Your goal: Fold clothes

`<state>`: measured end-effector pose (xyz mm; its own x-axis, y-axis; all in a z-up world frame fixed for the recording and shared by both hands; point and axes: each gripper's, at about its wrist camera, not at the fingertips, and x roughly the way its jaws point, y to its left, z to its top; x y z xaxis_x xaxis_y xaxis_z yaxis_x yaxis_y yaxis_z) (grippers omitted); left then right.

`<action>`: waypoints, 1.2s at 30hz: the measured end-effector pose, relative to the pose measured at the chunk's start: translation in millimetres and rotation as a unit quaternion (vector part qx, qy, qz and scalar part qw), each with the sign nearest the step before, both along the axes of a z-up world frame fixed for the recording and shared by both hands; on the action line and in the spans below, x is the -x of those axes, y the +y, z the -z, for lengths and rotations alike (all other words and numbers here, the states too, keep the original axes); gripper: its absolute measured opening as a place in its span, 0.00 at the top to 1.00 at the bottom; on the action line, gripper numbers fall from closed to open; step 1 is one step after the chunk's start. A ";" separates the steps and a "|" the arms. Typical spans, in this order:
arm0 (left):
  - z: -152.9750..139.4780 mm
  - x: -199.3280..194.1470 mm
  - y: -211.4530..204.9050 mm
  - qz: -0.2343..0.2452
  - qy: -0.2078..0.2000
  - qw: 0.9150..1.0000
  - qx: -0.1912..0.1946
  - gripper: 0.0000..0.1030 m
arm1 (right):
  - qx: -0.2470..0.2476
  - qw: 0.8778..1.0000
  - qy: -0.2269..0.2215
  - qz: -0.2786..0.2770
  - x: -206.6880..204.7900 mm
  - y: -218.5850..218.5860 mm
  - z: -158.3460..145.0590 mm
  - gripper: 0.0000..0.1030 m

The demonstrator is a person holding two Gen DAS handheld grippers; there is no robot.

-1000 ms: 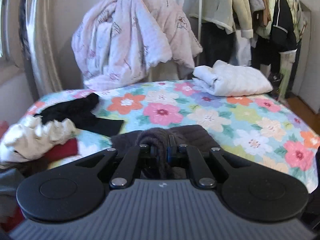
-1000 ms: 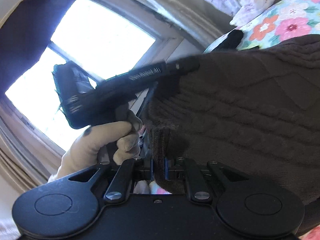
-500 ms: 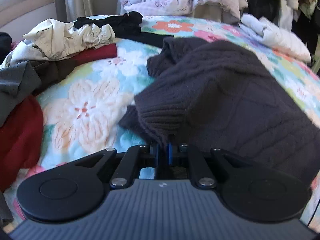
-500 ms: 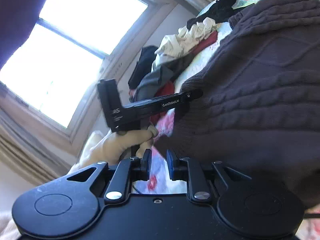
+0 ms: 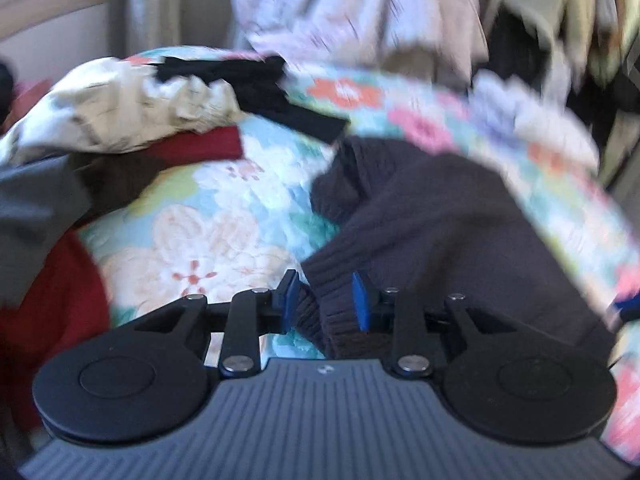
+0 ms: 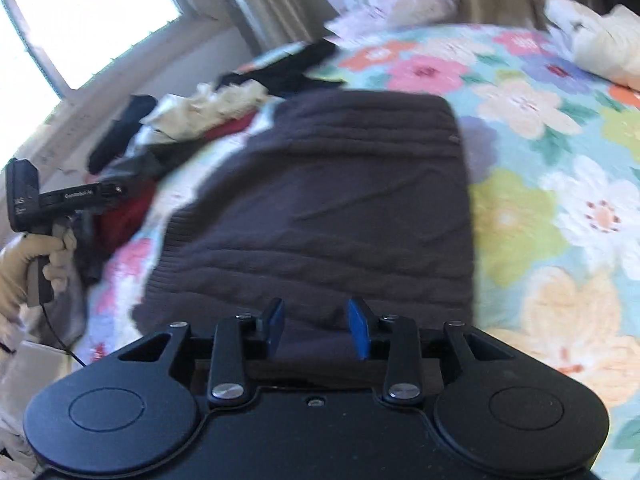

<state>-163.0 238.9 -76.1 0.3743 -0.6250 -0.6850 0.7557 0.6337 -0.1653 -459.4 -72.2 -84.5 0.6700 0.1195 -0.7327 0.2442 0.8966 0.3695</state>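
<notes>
Far left in the right wrist view, a gloved hand (image 6: pixel 28 256) holds the left gripper (image 6: pixel 116 190), seen from the side above the heap of unfolded clothes (image 6: pixel 192 128) at the window side of the bed (image 6: pixel 540 160). From the left wrist view that heap (image 5: pixel 100 128) shows cream, red, grey and black pieces piled on the flowered bedspread, with a strip of bare bedspread between it and the dark brown knit sweater (image 5: pixel 460 220). The sweater lies flat on the bed, its ribbed edge running toward the camera and into the left gripper (image 5: pixel 325 300). The left fingers (image 5: pixel 289 294) stand apart, having just been opening; the ribbed edge sits in the gap between them, close against the right-hand blue pad and clear of the left-hand one, so nothing is pinched. Further right, in the right wrist view, the sweater (image 6: pixel 340 200) spreads as a broad rough rectangle from the near edge of the bed up toward the middle, its far edge straight and its right side bordering open flowered bedspread. The right gripper (image 6: pixel 316 326) hovers over the sweater's near edge with its fingers (image 6: pixel 358 324) also spread, just opened wider; the knit lies under and between the pads, but they do not press on it. A pale folded garment (image 6: pixel 600 52) rests at the bed's far right corner, well apart from the sweater.
</notes>
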 end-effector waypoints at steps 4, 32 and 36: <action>16.5 -13.8 -29.5 0.002 0.018 1.000 0.000 0.72 | 0.012 1.000 -0.005 -0.009 -0.2 -6.5 7.6 0.61; 25.4 10.6 -114.4 0.058 -0.088 0.993 -0.054 0.88 | 0.216 0.975 0.047 0.002 -13.3 39.1 43.8 0.49; 12.5 31.8 -110.1 0.064 -0.090 0.993 -0.035 0.88 | 0.244 0.968 0.052 -0.008 -16.6 45.9 41.6 0.47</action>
